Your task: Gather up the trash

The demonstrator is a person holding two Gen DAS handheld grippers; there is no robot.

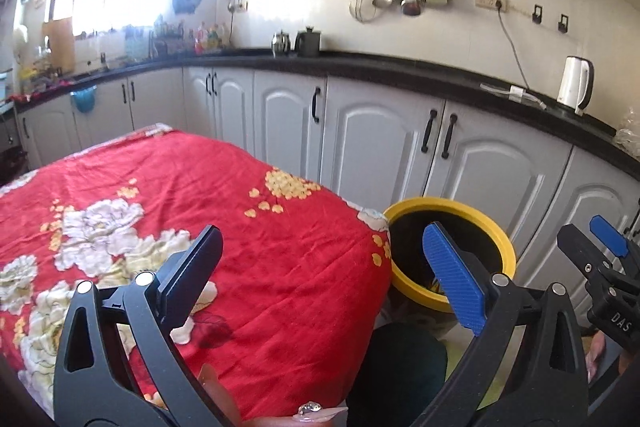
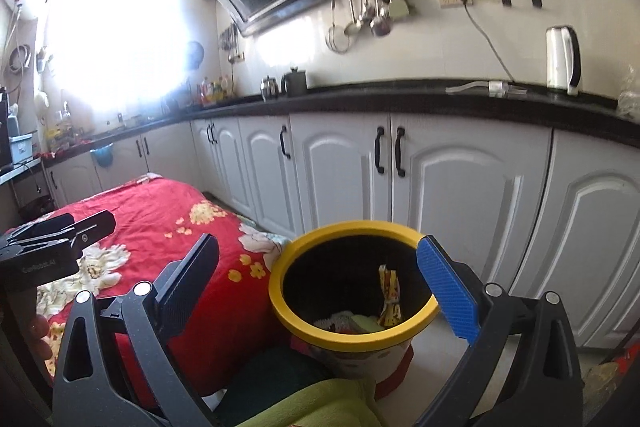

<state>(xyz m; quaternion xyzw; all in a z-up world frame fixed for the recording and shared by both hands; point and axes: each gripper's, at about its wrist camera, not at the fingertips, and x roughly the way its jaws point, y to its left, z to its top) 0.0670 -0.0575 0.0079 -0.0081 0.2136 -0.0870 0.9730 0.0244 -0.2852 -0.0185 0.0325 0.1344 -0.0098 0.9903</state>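
1. Two hand-held grippers, both spread wide and carrying nothing. The left hand-held gripper [image 1: 320, 279] hangs over the near corner of the red floral cloth [image 1: 248, 227] covering the desk; the right hand-held gripper [image 2: 320, 287] hangs just above the bin.
2. One yellow-rimmed bin [image 2: 352, 331], on the floor beside the desk corner, upright and open-topped.
3. Trash in the bin: a crumpled patterned wrapper [image 2: 390, 293] leaning on the inner wall, with paler scraps [image 2: 352, 323] at the bottom.
4. Handling, judged: the wrapper looks light, thin and crushable, probably slippery; best pinched across its twisted middle with a gentle close.
5. No loose trash shows on the visible cloth; its near edge is hidden by the gripper frames.
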